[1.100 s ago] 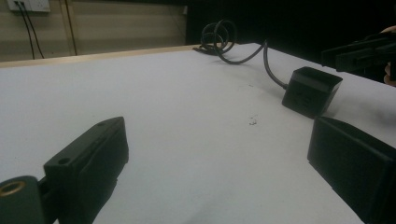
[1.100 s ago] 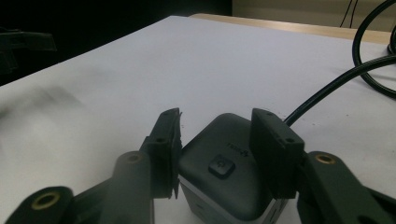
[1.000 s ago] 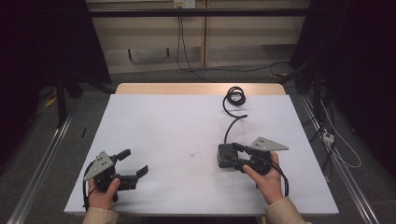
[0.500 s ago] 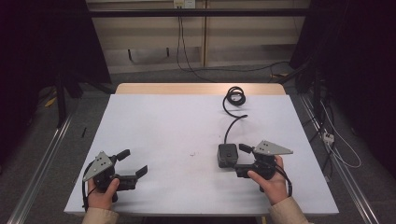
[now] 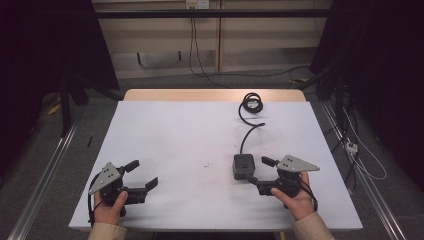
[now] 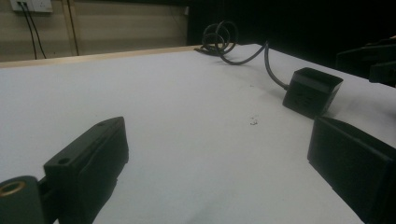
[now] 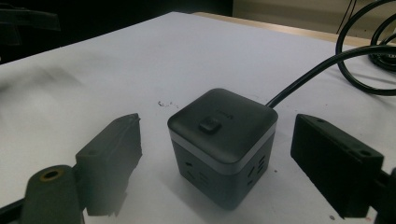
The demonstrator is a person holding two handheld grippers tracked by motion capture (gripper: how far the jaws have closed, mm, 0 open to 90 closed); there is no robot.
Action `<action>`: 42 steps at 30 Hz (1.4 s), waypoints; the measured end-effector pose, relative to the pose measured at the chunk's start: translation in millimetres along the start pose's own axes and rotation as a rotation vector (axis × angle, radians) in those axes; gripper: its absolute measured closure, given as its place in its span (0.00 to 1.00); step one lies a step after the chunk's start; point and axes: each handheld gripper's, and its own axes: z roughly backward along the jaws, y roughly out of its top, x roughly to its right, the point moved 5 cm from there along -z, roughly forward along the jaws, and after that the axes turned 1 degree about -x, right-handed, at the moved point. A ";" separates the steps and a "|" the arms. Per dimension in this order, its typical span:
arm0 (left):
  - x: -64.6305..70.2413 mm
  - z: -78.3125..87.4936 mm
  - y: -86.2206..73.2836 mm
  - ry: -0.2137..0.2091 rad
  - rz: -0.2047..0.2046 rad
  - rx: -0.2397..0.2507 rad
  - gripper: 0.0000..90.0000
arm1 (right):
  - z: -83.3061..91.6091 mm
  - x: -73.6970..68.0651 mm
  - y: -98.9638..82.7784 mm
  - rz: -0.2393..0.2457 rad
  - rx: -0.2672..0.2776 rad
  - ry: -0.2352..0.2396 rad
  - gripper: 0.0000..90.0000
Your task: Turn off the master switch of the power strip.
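Note:
A dark grey power cube (image 5: 243,166) with a top button sits on the white table (image 5: 190,135). Its black cable (image 5: 245,134) runs back to a coil (image 5: 251,102) near the far edge. My right gripper (image 5: 257,170) stands open just right of the cube, jaw tips at its side and apart from it. In the right gripper view the cube (image 7: 222,140) stands just ahead of the spread jaws of the gripper (image 7: 218,123). My left gripper (image 5: 143,173) rests open at the front left, holding nothing. In the left gripper view the left gripper (image 6: 217,130) faces bare table, with the cube (image 6: 312,91) far right.
The table's wooden far edge (image 5: 210,95) lies behind the coil. Metal rails (image 5: 45,165) run along the floor on both sides, and loose cables (image 5: 360,155) lie on the floor at the right. The other gripper (image 6: 373,60) shows dark at the right in the left gripper view.
My right gripper has drawn back to the right from the cube, which stays put on the table. The left gripper has not moved.

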 end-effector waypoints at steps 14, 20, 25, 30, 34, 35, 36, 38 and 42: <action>-0.1 -0.3 -0.2 0.000 -0.001 -0.003 0.05 | 10.6 10.5 -8.4 -0.008 -0.008 -0.029 0.18; -0.2 -0.2 -0.2 0.000 -0.001 -0.002 0.05 | 14.0 12.4 -11.2 -0.008 -0.012 -0.036 0.18; -0.3 -0.2 -0.2 0.001 -0.001 -0.002 0.05 | 17.6 14.1 -12.9 -0.013 -0.012 -0.040 0.18; -0.6 0.0 -0.1 0.002 0.000 -0.001 0.05 | 20.6 15.6 -14.7 -0.011 -0.011 -0.045 0.18; -0.8 0.2 -0.1 0.003 0.000 -0.001 0.05 | 22.4 17.1 -16.4 -0.011 -0.013 -0.048 0.18; -0.7 0.2 -0.2 0.004 0.002 -0.001 0.05 | 23.0 17.4 -16.8 -0.011 -0.014 -0.050 0.18; -0.8 0.2 -0.3 0.004 0.001 -0.002 0.05 | 23.5 17.8 -17.2 -0.009 -0.015 -0.051 0.18; -0.8 0.0 -0.4 0.003 0.000 -0.002 0.05 | 24.7 18.2 -18.0 -0.007 -0.015 -0.053 0.18; -1.1 0.0 -0.4 0.005 0.000 -0.003 0.05 | 27.1 19.2 -21.1 -0.002 -0.024 -0.057 0.17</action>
